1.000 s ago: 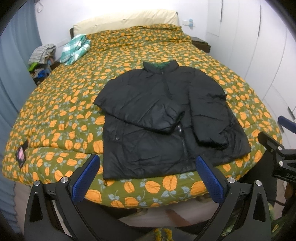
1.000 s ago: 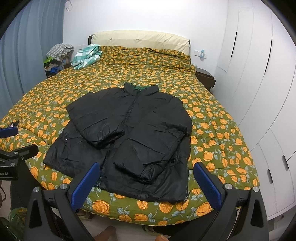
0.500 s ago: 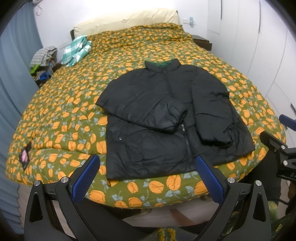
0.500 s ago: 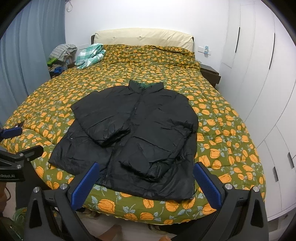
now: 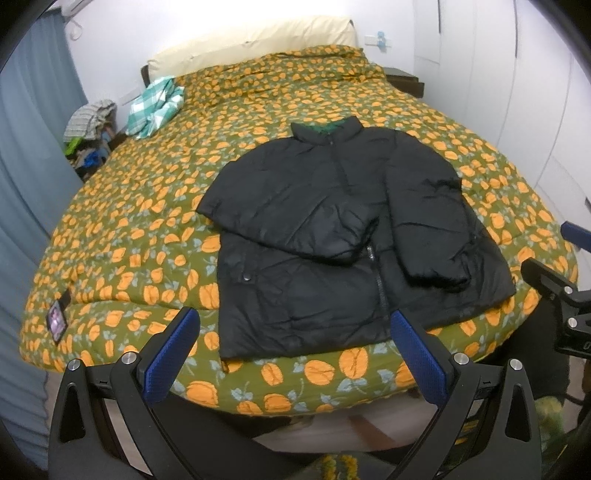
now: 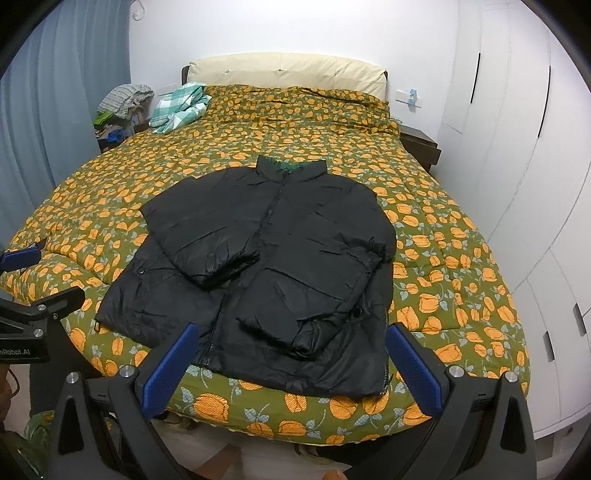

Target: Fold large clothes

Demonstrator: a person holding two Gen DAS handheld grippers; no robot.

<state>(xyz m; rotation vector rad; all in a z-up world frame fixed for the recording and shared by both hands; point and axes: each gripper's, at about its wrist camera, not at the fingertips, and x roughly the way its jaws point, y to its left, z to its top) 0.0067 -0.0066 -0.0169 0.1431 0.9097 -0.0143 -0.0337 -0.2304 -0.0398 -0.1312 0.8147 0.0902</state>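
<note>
Jacket lying at bed foot edge, sleeves folded in; left gripper and right gripper hanging wide open, empty, off the edge.

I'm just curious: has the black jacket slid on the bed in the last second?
No. The black jacket keeps its hem by the same orange flowers of the bedspread; only the camera shifted.

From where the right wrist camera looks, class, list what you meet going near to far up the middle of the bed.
Right gripper → black puffer jacket → orange-flowered quilt → cream headboard → white wall
</note>
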